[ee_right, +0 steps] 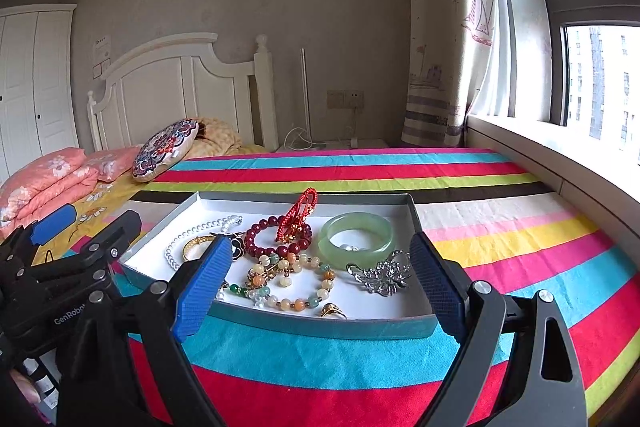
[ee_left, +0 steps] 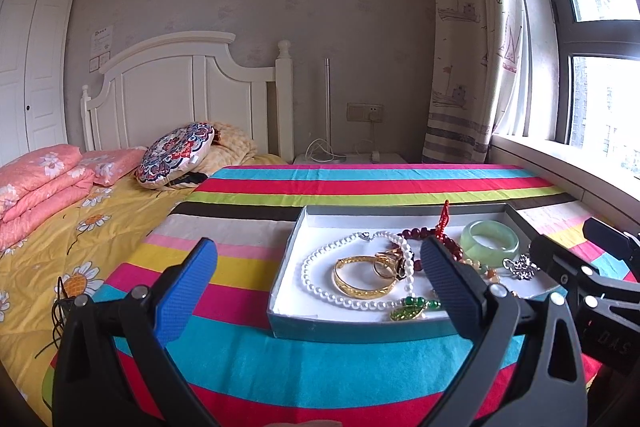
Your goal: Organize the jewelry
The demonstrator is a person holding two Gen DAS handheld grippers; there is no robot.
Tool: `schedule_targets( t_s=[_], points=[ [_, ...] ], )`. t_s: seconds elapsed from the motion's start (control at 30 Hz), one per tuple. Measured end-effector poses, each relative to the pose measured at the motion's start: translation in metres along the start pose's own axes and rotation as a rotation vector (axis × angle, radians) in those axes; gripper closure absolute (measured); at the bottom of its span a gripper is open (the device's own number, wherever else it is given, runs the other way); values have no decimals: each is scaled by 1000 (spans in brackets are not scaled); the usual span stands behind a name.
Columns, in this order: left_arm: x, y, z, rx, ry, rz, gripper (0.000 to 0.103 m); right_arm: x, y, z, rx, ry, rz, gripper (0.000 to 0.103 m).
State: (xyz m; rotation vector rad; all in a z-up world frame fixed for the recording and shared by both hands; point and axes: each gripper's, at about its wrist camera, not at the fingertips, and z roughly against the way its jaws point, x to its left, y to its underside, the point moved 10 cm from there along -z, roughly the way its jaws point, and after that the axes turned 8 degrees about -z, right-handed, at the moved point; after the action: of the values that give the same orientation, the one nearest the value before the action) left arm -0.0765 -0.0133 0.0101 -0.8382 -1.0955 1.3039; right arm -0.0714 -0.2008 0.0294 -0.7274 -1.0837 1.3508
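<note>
A shallow grey-blue box (ee_left: 288, 243) (ee_right: 320, 329) with a white floor lies on the striped cloth. In it lie a pearl necklace (ee_left: 320, 287) (ee_right: 188, 231), a gold bangle (ee_left: 362, 277), a green jade bangle (ee_left: 489, 241) (ee_right: 356, 239), a dark red bead bracelet with a red tassel (ee_right: 276, 239), a pale mixed-bead bracelet (ee_right: 296, 283), a silver brooch (ee_right: 384, 275) (ee_left: 520, 267), a gold ring (ee_right: 334, 311) and a green pendant (ee_left: 408, 311). My left gripper (ee_left: 320, 291) is open at the box's near left. My right gripper (ee_right: 320, 291) is open over the near rim, empty.
The striped cloth (ee_right: 500, 259) covers a table beside a bed with a yellow quilt (ee_left: 60, 247), pink folded bedding (ee_left: 36, 183) and a patterned cushion (ee_left: 176, 151). A window sill (ee_right: 560, 155) runs along the right. A curtain (ee_left: 468, 67) hangs behind.
</note>
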Motion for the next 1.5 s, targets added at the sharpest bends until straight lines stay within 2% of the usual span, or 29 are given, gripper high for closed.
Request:
schedule_targets(
  t_s=[1.5],
  points=[
    [-2, 0, -1, -2, -1, 5, 2, 3, 6, -1, 13, 0, -4, 16]
  ],
)
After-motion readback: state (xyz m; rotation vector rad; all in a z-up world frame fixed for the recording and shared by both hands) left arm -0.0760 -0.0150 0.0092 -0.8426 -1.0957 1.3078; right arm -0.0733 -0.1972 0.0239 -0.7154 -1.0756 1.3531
